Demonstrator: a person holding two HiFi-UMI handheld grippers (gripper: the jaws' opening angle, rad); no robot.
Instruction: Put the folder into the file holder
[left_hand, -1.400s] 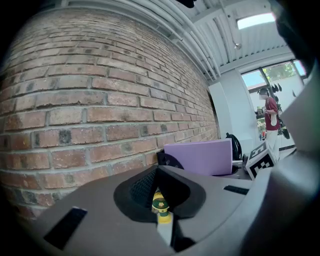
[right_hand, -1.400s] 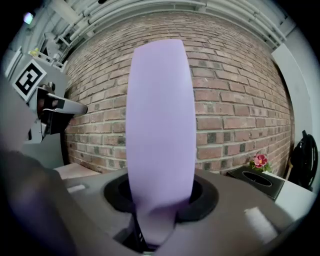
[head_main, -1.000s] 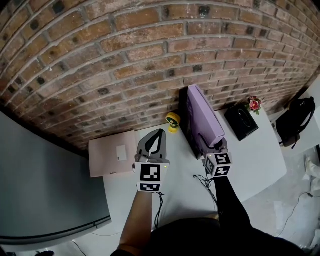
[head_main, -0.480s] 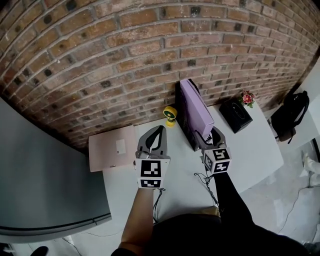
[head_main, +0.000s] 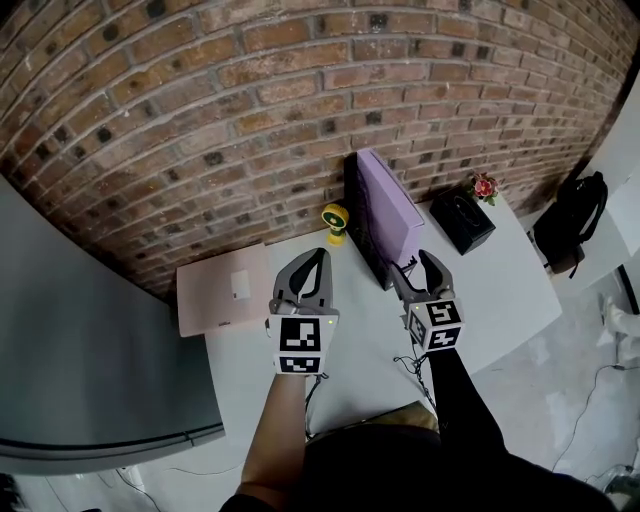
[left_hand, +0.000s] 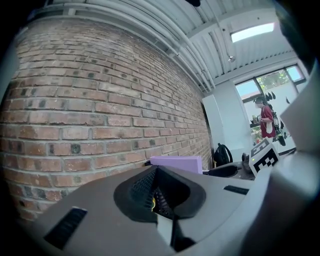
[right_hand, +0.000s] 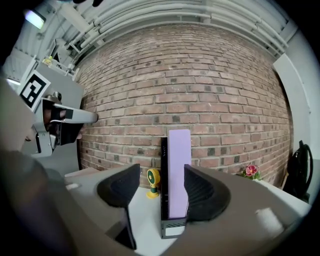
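standing upright in the black file holder (head_main: 364, 235), the lilac folder (head_main: 385, 205) sits at the upper centre of the head view, its far end close to the brick wall (head_main: 250, 100) and its top edge well above the holder's wall. the holder rests on the white surface (head_main: 370, 345).

the right tongs (head_main: 414, 266) are released, jaws wide apart. they sit just right of centre in the frame, at the holder's near end. in the right gripper view the folder and holder show in the gap beyond the jaws, and nothing is gripped between them.

the left tongs (head_main: 318, 260) are clenched on nothing, jaws brought together to a point. they hover left of centre, apart from the holder.

a small yellow fan (head_main: 334, 218) stands just left of the holder, near the wall. a flat pink item (head_main: 222, 292), perhaps a closed laptop, lies at the left edge of the surface. a black box (head_main: 462, 222) sits to the right of the folder, with a small red flower (head_main: 484, 187) behind it. a dark backpack (head_main: 568, 225) shows at the right edge of the frame, beyond the surface.
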